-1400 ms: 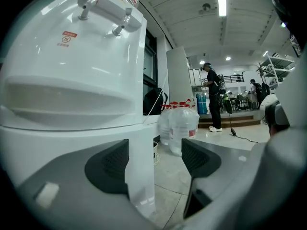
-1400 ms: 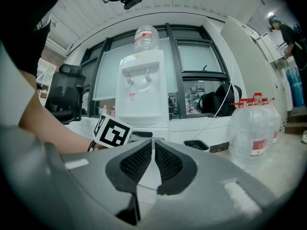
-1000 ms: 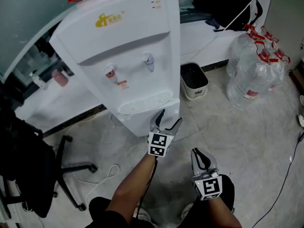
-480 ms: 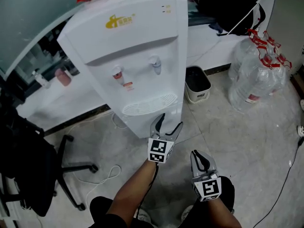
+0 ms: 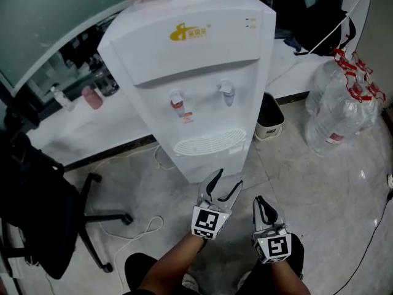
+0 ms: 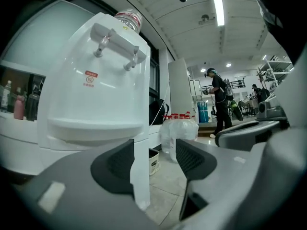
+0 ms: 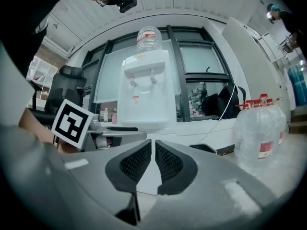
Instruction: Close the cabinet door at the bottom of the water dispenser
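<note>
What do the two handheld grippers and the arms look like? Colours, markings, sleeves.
The left gripper and right gripper match: grey bodies, curved jaws with black ribbed pads, each carrying a white cube with black square markers. The left forearm is bare, no sleeve in view. Left jaws are closing; the water dispenser shows its white edge in their gap.

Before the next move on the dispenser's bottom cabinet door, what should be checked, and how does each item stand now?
1. Cabinet door position: cannot tell; the head view hides the lower front of the water dispenser.
2. Left gripper at the dispenser's base: ok.
3. Left gripper free to push: ok; its jaws are closing and no grip shows.
4. Right gripper shut, empty and held back: ok.
</note>
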{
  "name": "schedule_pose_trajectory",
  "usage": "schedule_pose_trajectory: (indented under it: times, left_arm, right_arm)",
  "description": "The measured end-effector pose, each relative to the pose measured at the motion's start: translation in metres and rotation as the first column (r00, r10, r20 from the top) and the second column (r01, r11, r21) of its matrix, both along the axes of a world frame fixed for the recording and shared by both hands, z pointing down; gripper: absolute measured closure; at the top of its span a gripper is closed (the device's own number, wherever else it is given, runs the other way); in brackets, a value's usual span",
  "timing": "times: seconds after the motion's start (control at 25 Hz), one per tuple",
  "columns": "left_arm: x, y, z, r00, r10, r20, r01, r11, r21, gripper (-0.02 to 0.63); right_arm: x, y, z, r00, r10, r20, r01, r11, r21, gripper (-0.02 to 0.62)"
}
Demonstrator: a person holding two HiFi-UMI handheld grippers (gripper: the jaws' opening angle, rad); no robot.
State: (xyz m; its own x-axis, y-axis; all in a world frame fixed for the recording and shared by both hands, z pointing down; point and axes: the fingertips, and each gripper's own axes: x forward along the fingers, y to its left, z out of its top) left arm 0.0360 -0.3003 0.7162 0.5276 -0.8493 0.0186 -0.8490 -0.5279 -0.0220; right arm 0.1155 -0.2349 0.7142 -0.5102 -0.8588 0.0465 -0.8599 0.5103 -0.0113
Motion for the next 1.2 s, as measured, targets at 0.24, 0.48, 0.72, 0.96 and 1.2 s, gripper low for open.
schedule_pose_trajectory:
  times: [0.24,0.48,0.72,0.96,1.2]
  left_arm:
    - [-0.02,0.031,-0.009,0.999,-0.019,0.027,0.019,1.0,-0.006,0.512]
    - [-0.044,0.039,-0.019,0.999,-0.014,0.03,0.016,0.998,-0.056,0.591]
    - [-0.077,0.056,-0.099,0.995,-0.084,-0.055,0.085,0.996,0.022,0.591]
    - [-0.106,0.088,-0.137,0.981,-0.185,-0.054,0.183,0.983,-0.033,0.589]
    - [-0.125,0.112,-0.209,0.965,-0.249,-0.078,0.236,0.961,-0.145,0.589]
  right_arm:
    - [-0.016,0.001,-0.046,1.0,0.01,-0.015,-0.008,0.997,0.078,0.568]
    - [-0.044,-0.008,-0.085,0.999,-0.035,-0.022,0.036,0.996,0.076,0.592]
    - [-0.047,-0.011,-0.147,0.998,-0.027,-0.052,0.03,0.998,0.058,0.592]
    - [-0.038,0.004,-0.199,0.996,-0.024,-0.089,0.025,1.0,0.012,0.592]
    - [-0.05,0.028,-0.258,0.995,-0.046,-0.088,0.044,0.998,-0.034,0.592]
